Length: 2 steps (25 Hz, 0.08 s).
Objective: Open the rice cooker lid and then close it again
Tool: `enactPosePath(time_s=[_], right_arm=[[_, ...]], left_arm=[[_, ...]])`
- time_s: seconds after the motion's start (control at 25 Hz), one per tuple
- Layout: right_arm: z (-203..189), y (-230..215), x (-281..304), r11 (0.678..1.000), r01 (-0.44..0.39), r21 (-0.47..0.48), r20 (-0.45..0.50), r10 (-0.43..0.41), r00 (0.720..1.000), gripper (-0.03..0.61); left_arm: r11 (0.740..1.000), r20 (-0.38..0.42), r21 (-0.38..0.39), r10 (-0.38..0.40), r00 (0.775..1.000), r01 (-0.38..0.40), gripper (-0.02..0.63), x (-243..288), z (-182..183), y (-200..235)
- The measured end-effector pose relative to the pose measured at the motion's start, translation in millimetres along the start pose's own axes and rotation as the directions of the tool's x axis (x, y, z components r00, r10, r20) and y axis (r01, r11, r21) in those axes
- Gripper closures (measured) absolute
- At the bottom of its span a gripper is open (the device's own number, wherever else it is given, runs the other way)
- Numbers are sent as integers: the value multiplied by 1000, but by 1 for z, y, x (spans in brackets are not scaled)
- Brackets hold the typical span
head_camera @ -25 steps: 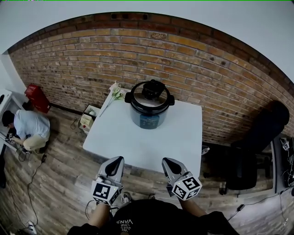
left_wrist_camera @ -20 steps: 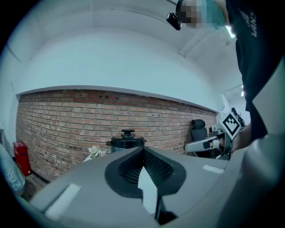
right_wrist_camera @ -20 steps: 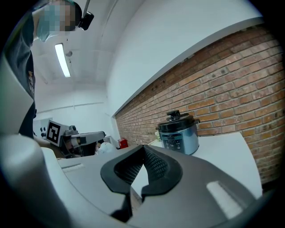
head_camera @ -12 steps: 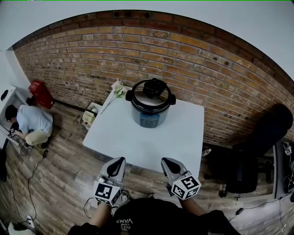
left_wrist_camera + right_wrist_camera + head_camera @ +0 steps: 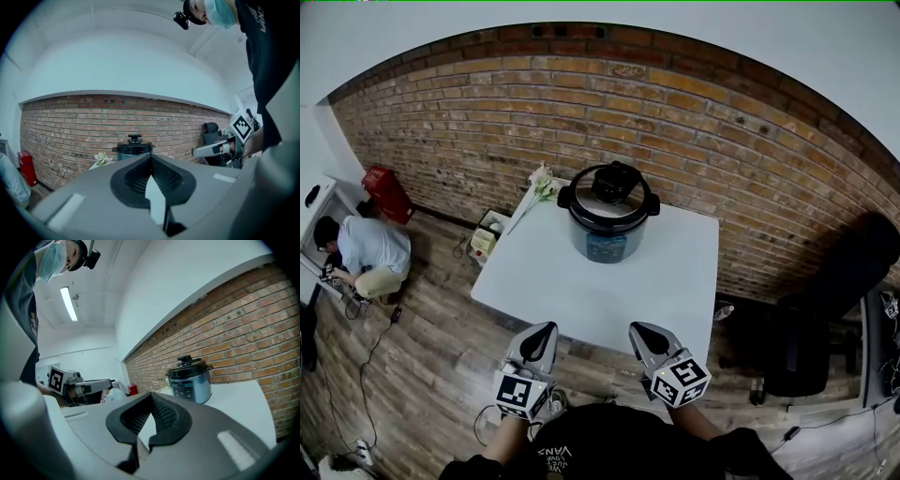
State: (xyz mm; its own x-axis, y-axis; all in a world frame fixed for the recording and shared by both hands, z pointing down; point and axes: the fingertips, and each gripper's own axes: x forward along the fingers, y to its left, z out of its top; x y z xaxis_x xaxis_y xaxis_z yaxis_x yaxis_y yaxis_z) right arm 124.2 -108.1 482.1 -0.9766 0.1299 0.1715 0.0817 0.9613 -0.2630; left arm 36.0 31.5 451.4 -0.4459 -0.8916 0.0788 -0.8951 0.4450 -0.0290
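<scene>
Rice cooker (image 5: 608,223): silver body with a dark front panel, upright at the back of the tabletop (image 5: 581,291), near the brick wall (image 5: 722,141); panel faces the grippers.
Lid (image 5: 609,194): black, seated flat on the cooker, closed; knob on top.
Left gripper (image 5: 542,329): jaws pressed together, nothing between them; held off the near tabletop edge, pointing towards the cooker, well apart from it.
Right gripper (image 5: 639,330): jaws pressed together, empty; beside the left gripper, also well apart from the cooker.
Flowers (image 5: 540,185): pale bunch at the back left tabletop corner, just beside the cooker.
Person (image 5: 361,253): crouched on the wooden floor (image 5: 412,366) at far left.
Chair (image 5: 825,281): black, right of the tabletop.
</scene>
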Motion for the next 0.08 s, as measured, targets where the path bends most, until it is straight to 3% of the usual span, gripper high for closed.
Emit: enactPosePath(time_s=[0.08], right_arm=[[0,-1,-1,1000,0,0,-1,0,1000,574]], left_arm=[[1000,-2,1,-1,1000,1,612,1,0,-1]])
